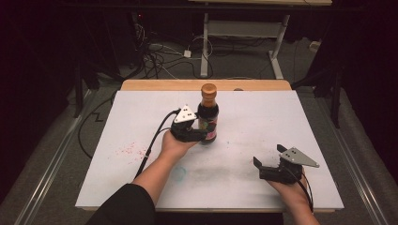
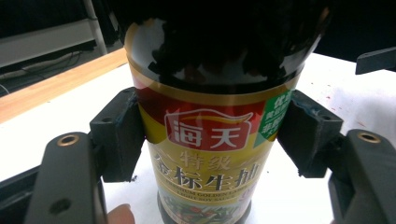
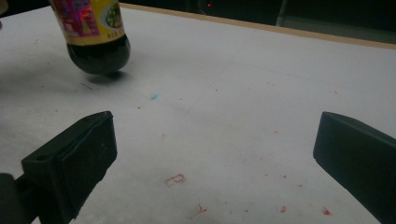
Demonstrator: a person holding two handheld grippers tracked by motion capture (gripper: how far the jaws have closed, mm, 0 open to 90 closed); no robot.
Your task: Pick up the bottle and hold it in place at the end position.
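Left claw (image 1: 201, 133) squeezes the sauce bottle (image 1: 208, 115), full of dark sauce. Right claw (image 1: 268, 161) rests wide open on the white counter (image 1: 263, 122).

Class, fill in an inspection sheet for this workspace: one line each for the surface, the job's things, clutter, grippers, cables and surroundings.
Surface: white board on a wooden table, marked with red specks and a faint blue ring.
Job's things: dark sauce bottle with a brown cap and yellow label, upright.
Clutter: nothing seen.
Grippers: left gripper shut on the bottle, pads on the label's sides; right gripper open, nothing between its jaws, low over the board near the front right.
Cables: black cable trails from the left gripper; tangled wires on the floor beyond.
Surroundings: dark room, white desk frame behind.
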